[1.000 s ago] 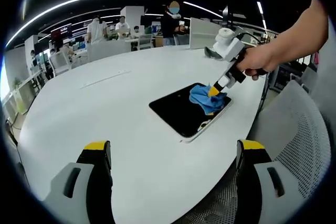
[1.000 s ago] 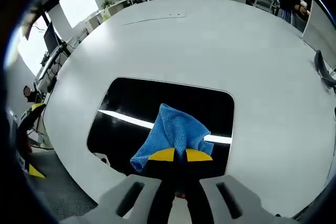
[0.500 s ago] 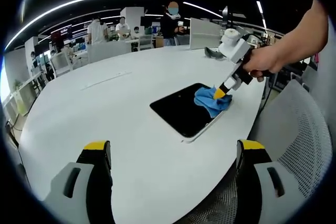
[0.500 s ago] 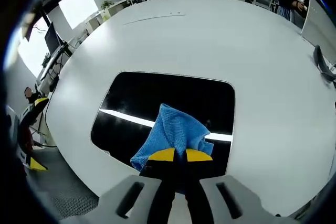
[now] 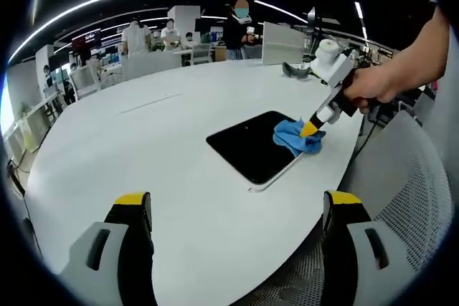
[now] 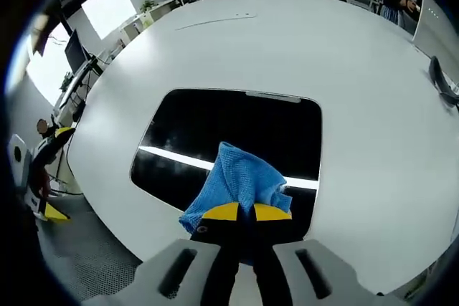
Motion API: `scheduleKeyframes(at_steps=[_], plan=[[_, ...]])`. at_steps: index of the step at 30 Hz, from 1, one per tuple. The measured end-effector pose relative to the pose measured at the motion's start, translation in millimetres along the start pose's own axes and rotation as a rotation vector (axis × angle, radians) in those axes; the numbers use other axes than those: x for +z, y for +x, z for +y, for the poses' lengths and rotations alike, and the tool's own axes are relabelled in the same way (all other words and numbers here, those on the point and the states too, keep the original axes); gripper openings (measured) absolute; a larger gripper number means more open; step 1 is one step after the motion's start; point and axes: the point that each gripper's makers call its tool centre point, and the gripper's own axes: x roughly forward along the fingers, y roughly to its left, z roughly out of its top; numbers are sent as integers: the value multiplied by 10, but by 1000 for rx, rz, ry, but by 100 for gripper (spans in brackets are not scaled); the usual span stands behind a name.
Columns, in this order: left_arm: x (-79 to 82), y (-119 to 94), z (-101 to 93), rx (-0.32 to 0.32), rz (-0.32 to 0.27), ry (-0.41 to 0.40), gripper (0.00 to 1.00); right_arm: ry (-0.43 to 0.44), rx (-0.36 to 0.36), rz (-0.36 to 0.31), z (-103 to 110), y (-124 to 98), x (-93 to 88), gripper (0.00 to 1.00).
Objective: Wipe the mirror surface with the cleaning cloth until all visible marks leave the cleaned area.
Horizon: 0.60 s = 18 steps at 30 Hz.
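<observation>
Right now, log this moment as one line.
right gripper: shut on blue microfibre cloth | cloth: on dark rectangular mirror | left gripper: open, idle

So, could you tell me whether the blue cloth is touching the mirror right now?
Touching. In the right gripper view the blue cloth, clamped in the right gripper, lies directly on the dark mirror with no gap.

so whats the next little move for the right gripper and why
Probably sweep the cloth back across the mirror toward its far side. The right gripper, shut on the cloth, sits at one edge, so most of the dark glass lies beyond it.
</observation>
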Motion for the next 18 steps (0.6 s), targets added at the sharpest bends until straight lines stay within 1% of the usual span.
scheduleKeyframes(at_steps=[3,7,10,15,18], plan=[[-5,-9,12,3,5,-21,99,-1,1,0,10,-12,-30,0],[17,-22,8,2,-8,-32,99,7,7,9,28,-34,-80,0],[32,-25,-6,0,-15,-37,99,7,10,10,27,-37,-89,0],[8,-14,-5,0,-10,-36,99,17,20,23,51,-52,-126,0],[15,-15,-6,1,-11,-36,99,4,20,20,52,-56,-139,0]])
